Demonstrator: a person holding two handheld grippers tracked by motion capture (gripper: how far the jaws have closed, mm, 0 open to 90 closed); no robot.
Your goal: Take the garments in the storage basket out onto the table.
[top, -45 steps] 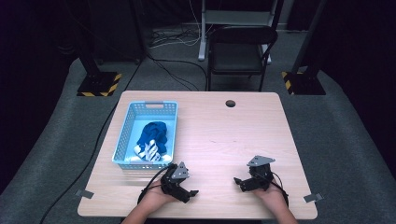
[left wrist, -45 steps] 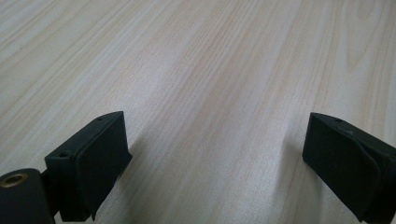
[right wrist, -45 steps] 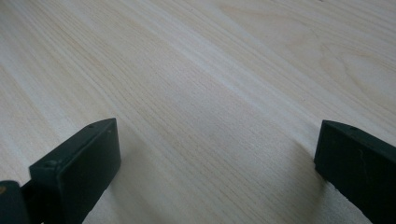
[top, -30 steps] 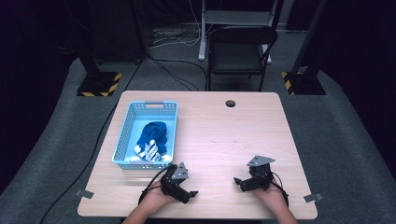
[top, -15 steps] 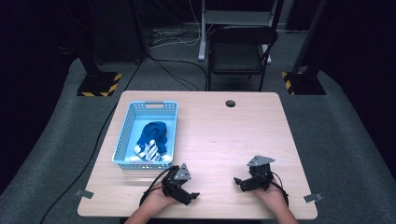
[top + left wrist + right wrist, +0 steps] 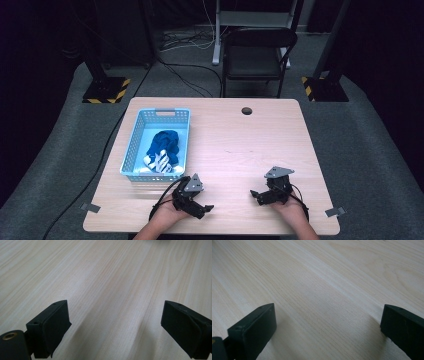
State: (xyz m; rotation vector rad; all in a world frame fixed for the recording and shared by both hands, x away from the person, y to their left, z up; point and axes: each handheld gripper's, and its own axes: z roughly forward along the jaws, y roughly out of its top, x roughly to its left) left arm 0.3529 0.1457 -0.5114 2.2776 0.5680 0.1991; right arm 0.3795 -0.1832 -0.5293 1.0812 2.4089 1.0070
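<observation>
A light blue plastic basket [image 6: 134, 150] stands on the left half of the wooden table [image 6: 240, 145]. Inside it lies a bundle of blue and white cloth [image 6: 162, 149]. My left gripper [image 6: 204, 209] rests low on the table near the front edge, just below the basket's near right corner, held by a hand. Its jaws stand wide apart over bare wood in the left gripper view [image 6: 115, 327]. My right gripper [image 6: 256, 196] sits at the front right, also hand-held. It is open with bare wood between its jaws [image 6: 328, 330].
A round cable hole [image 6: 246, 110] lies near the table's far edge. A black chair [image 6: 257, 55] stands behind the table, and stands with yellow-black striped bases [image 6: 106, 90] flank it. Tape tabs [image 6: 90, 207] mark the front corners.
My left gripper has shifted slightly toward the front edge and to the right. The right gripper has stayed in place.
</observation>
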